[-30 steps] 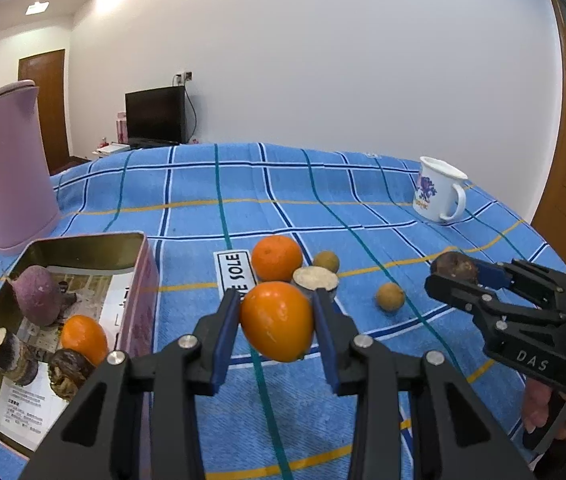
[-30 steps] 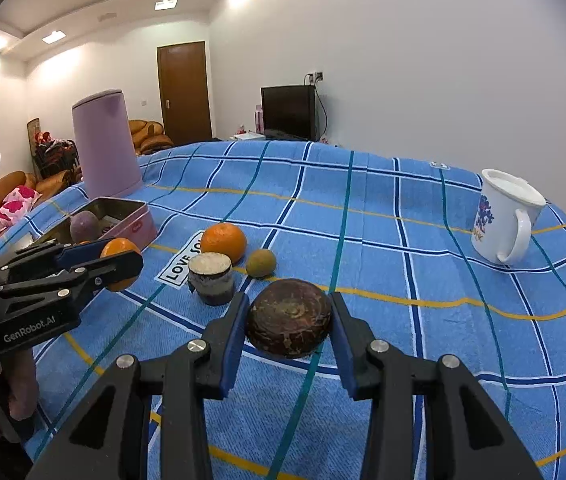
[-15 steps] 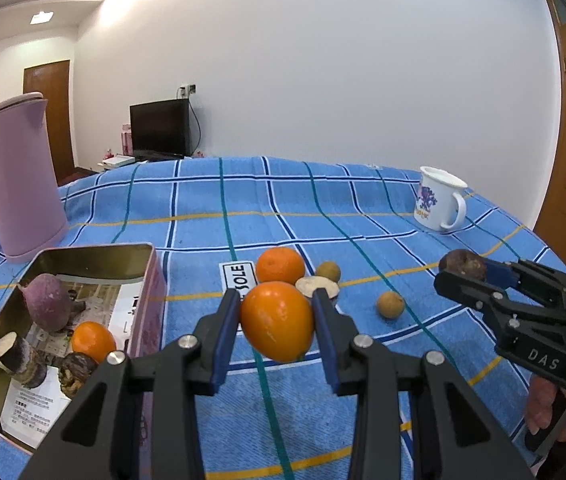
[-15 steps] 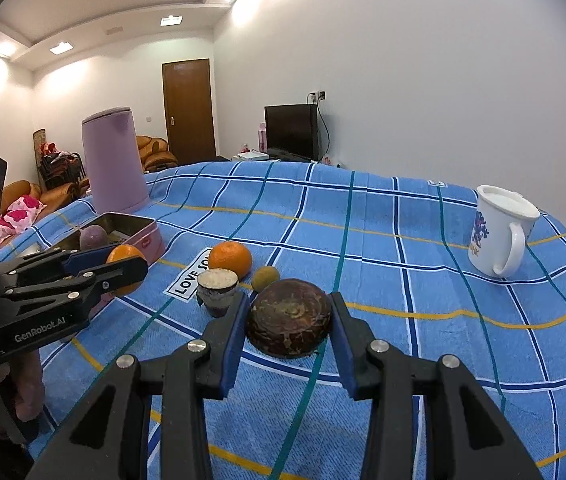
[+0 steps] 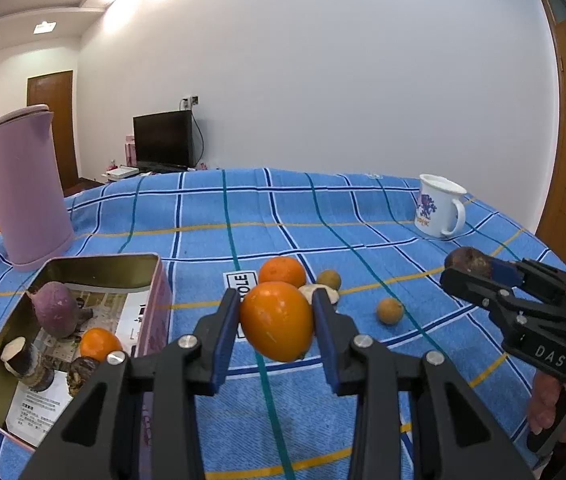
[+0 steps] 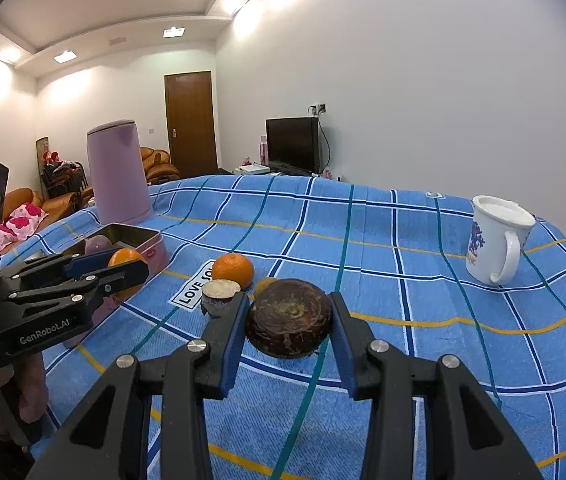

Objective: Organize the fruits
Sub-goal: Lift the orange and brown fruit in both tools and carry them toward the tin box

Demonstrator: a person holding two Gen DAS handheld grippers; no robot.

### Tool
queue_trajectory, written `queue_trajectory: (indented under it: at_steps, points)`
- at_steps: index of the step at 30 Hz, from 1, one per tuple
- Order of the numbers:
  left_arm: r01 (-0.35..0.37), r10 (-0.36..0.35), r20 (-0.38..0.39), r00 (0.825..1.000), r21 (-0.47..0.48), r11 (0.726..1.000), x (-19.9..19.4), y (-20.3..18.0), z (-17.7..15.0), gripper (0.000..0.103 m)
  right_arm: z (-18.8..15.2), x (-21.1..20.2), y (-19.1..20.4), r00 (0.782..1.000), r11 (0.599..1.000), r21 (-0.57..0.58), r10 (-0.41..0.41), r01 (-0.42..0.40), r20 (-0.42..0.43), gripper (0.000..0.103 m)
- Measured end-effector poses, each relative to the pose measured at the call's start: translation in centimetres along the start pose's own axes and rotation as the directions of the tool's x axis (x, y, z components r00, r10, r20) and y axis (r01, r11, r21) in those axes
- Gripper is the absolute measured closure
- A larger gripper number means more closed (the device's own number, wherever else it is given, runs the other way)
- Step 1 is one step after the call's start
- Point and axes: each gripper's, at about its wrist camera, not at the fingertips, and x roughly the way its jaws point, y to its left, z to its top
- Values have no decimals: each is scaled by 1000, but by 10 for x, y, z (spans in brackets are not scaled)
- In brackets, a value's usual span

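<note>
At the far left we see a pink kettle point(image 5: 23, 188) that stands on the blue checked cloth point(image 5: 323, 216). Just in front of it lies the open tin box point(image 5: 155, 300). Inside the box we count 4 pieces: a purple root point(image 5: 53, 314), a small orange point(image 5: 99, 344), a cut root piece point(image 5: 23, 362) and a dark round fruit point(image 5: 83, 372).

In the middle, our left gripper point(image 5: 277, 322) is closed on an orange fruit point(image 5: 277, 326) and holds it above the cloth, just right of the box. Behind it, on the cloth, lie a second orange point(image 5: 281, 272), a cut piece with a pale top point(image 6: 221, 294), a small greenish fruit point(image 5: 329, 279) and a small brown fruit point(image 5: 390, 311). A white label point(image 6: 195, 290) with black letters is beside the orange.

More to the right, our right gripper point(image 6: 289, 326) has its 2 fingers pressed on a dark brown round fruit point(image 6: 289, 322) and keeps it off the cloth. At the far right a white mug point(image 6: 497, 238) with a purple print stands upright, well apart from the fruits.
</note>
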Motion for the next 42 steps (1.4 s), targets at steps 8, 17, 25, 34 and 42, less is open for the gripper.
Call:
queue_trajectory:
  at_steps: [8,17,25,34,42]
  points:
    - [-8,8,20,1000,6,1000,-4,-2,0,65,0,-5,-1,1000,1000,2,3,-3,24,62]
    - [-11,11,42,999,14,1000,-9,-3,0,65,-1,-10,-1,999,1000,-5,1,-1,47,62]
    - [-20,19,62,998,15,1000,-12,-4,0,65,-1,-16,4,997,1000,-23,-3,5,79,62]
    - [-23,22,68,997,8,1000,-13,-2,0,65,-1,-19,6,995,1000,-25,-1,3,97,62]
    - [-23,23,66,998,2,1000,-13,0,0,65,0,-18,8,994,1000,-20,1,2,106,62]
